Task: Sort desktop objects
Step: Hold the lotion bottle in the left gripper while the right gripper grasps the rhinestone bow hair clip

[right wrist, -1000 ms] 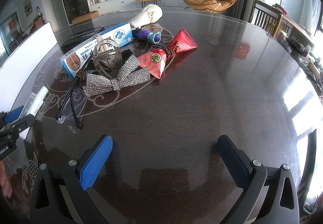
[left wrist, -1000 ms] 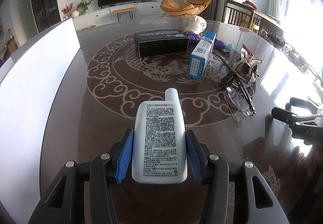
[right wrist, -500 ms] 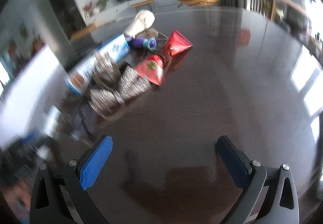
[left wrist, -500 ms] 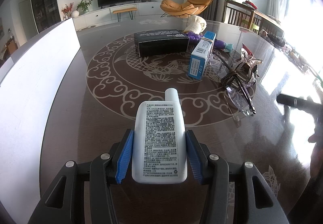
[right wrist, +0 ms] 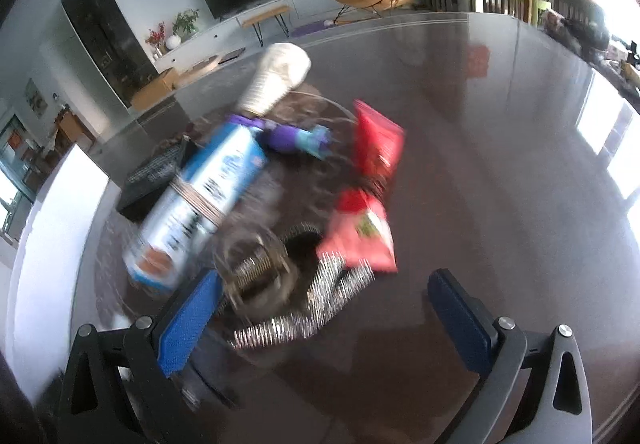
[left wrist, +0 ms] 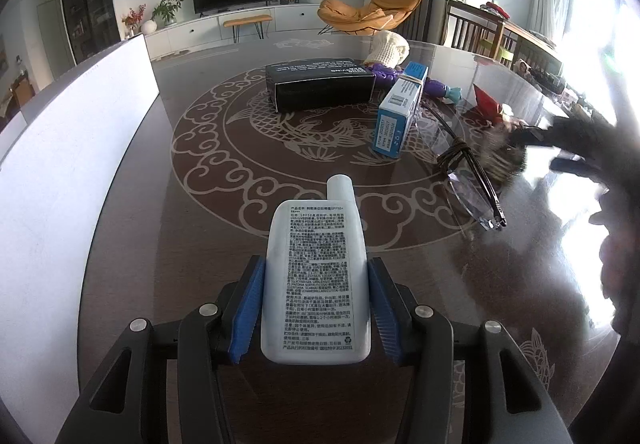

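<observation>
Here the left gripper (left wrist: 316,308) clamps the white bottle (left wrist: 316,284) above the table (left wrist: 132,244), while the wide-open right gripper (right wrist: 324,316) nears the glittery bow clip (right wrist: 304,308), likely needing centring before closing.

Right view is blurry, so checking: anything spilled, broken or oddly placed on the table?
No spill or damage shows. One oddity: the glasses lie tangled in a dark cord beside the blue box, so lifting one may drag the other. The bottle sits straight in the left gripper.
</observation>
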Demonstrator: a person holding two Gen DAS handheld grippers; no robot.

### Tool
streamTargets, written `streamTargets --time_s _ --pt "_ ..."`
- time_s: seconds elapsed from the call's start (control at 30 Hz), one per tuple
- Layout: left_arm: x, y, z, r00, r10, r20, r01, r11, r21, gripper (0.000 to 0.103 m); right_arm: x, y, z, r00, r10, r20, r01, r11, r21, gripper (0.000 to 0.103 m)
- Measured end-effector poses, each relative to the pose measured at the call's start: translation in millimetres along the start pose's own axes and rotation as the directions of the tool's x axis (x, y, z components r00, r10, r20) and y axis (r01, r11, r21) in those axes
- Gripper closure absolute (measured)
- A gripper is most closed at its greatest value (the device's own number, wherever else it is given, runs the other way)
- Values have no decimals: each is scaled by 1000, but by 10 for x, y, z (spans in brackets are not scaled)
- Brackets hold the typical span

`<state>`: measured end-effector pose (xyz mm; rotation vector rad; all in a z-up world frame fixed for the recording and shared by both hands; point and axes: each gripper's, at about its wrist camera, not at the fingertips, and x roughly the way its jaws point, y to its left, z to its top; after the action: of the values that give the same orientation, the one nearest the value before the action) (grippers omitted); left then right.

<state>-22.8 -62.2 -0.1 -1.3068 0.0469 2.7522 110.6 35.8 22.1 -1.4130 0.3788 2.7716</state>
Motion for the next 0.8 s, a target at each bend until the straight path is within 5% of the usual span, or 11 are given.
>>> streamTargets --time_s 0.2,0.33,0.5,0.53,0.6,0.8 --pt "-3 -4 -2 1000 3 0 -3 1000 2 52 -313 -347 -287 1000 23 -1 -23 1000 -2 1" --pt "-7 -4 -5 1000 3 0 -3 1000 2 52 -225 -76 -199 998 60 -14 -60 997 -37 0" --pt "-9 -1 -4 1000 0 0 0 1000 0 53 95 282 -65 999 -19 -38 16 997 -78 1" --pt "-13 6 -7 1000 -6 2 6 1000 -6 53 120 310 -50 999 -25 -41 21 996 -91 8" --pt "-40 17 -14 1000 -12 7 12 1000 -12 52 63 297 -65 997 -65 -33 61 992 -108 47" --pt "-188 82 -122 996 -91 10 92 992 -85 52 -374 -92 -319 999 38 -19 -40 996 -78 49"
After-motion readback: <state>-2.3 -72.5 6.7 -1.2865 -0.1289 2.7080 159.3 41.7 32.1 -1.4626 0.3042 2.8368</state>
